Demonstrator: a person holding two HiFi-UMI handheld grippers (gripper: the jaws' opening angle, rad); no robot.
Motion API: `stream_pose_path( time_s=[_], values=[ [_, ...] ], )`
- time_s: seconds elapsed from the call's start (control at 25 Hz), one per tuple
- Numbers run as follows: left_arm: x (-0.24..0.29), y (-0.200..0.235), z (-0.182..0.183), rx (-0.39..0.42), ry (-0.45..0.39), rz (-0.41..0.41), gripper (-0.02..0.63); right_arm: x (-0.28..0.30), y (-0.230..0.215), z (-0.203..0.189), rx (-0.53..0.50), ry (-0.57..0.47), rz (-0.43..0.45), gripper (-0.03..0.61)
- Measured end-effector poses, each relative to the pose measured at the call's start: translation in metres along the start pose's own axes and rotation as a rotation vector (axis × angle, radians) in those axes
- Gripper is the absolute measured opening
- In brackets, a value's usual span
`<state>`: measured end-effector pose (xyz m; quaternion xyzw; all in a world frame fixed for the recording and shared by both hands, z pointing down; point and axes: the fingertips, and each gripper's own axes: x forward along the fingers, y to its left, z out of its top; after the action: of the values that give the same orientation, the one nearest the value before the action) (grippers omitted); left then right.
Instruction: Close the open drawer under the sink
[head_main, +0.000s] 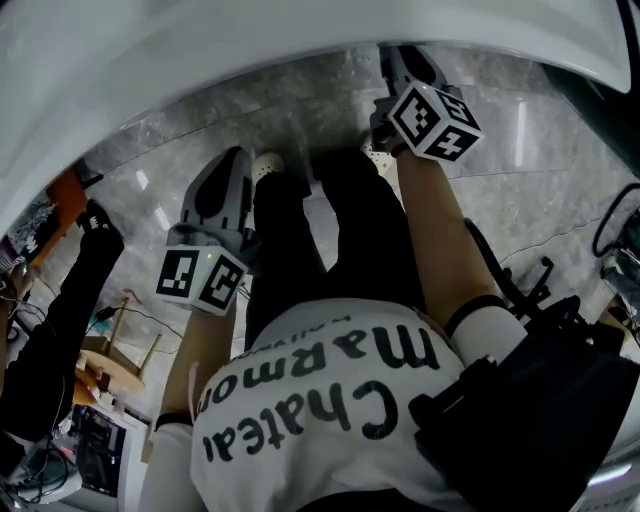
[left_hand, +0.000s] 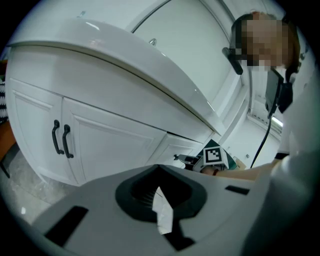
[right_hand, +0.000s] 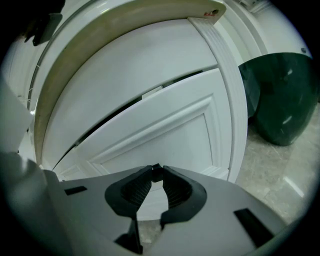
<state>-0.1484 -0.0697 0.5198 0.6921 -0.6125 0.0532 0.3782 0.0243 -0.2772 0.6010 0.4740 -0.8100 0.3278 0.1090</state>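
The drawer (right_hand: 165, 135) is set under the counter (right_hand: 125, 25), at the right end of the cabinet (left_hand: 115, 135). The two door handles (left_hand: 62, 140) are found to its left. The right gripper (right_hand: 156, 173) is held just in front of the drawer, and the left gripper (left_hand: 159, 170) is held further left and back. A bin (right_hand: 280, 100) is placed on the floor (right_hand: 280, 175), right of the cabinet.

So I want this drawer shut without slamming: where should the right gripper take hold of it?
Likely the top edge of the drawer front, coming from above and in front: the dark gap leaves that lip free, while its face below is flat, with nothing to pinch.
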Motion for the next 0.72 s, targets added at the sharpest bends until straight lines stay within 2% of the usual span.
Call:
stream_pose_path(
  time_s=[0.72],
  values=[
    [-0.019, -0.058, 0.05, 0.04, -0.032, 0.036, 0.008, 0.002, -0.003, -0.004, 0.021, 0.165, 0.012, 0.077]
  ],
)
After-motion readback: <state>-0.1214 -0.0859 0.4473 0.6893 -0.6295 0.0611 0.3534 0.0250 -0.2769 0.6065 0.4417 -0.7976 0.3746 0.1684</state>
